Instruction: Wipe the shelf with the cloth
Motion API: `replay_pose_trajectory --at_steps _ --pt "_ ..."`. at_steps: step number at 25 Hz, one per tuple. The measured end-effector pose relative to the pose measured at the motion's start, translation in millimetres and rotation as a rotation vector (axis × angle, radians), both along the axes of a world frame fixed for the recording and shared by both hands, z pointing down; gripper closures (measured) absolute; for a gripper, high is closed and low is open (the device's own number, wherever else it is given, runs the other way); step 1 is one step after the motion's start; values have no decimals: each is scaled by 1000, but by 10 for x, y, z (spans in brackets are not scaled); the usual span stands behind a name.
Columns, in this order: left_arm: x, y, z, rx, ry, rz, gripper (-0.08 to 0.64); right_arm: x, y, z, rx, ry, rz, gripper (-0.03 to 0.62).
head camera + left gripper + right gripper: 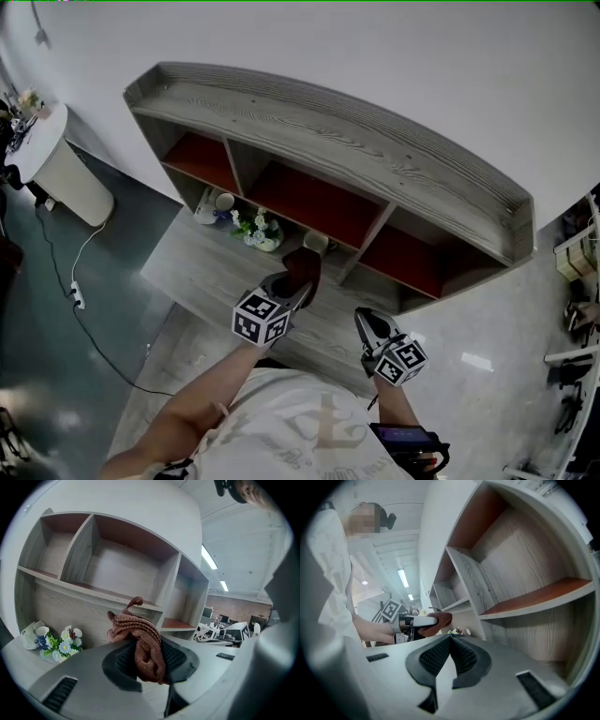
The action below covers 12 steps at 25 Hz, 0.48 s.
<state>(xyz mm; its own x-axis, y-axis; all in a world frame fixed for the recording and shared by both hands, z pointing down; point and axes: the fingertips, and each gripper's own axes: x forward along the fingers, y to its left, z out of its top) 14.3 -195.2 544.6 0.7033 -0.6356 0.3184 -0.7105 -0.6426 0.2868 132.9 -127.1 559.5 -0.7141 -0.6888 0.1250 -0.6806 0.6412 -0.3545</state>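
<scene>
— Nearest first?
— Low in the head view, around 6 o'clock: left gripper [292, 281], clenched on a rust-brown knitted cloth [303, 266]. At 5 o'clock, right gripper [368, 325], pinched shut on nothing.
— Borne out by the gripper views?
— Yes. Cloth [143, 644] bunched between the left jaws, with a loose tail curling up toward 12 o'clock. Right pads [465, 657] meeting tip to tip, bare.
— Farther out?
— Grey wooden desk top [202, 267] under both grippers. Beyond the cloth, toward 10 o'clock, a small bunch of flowers [256, 230] and a white cup [223, 202]. Then the shelf [375, 155], curving across 12 o'clock, with open compartments and reddish floors.
— Cloth touching the shelf?
— Not by the look of it; held in the air, short of the middle compartment.
— Handling?
— Probably light, soft and floppy, with no stiffness to push with. Best gripped deep in the bunched middle, as now, leaving a wad out front to press flat on the board. Likely to drag and snag on the grain rather than slide. Worth steering wide of the flowers and cup, both easily toppled.
</scene>
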Motion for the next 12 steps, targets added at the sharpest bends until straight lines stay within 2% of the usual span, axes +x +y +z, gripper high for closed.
replay_pose_trajectory --at_steps 6,12 --pt "36 -203 -318 45 16 38 465 -90 -41 -13 5 4 27 588" --pt "318 -493 -655 102 -36 121 463 -121 -61 -32 14 1 54 588"
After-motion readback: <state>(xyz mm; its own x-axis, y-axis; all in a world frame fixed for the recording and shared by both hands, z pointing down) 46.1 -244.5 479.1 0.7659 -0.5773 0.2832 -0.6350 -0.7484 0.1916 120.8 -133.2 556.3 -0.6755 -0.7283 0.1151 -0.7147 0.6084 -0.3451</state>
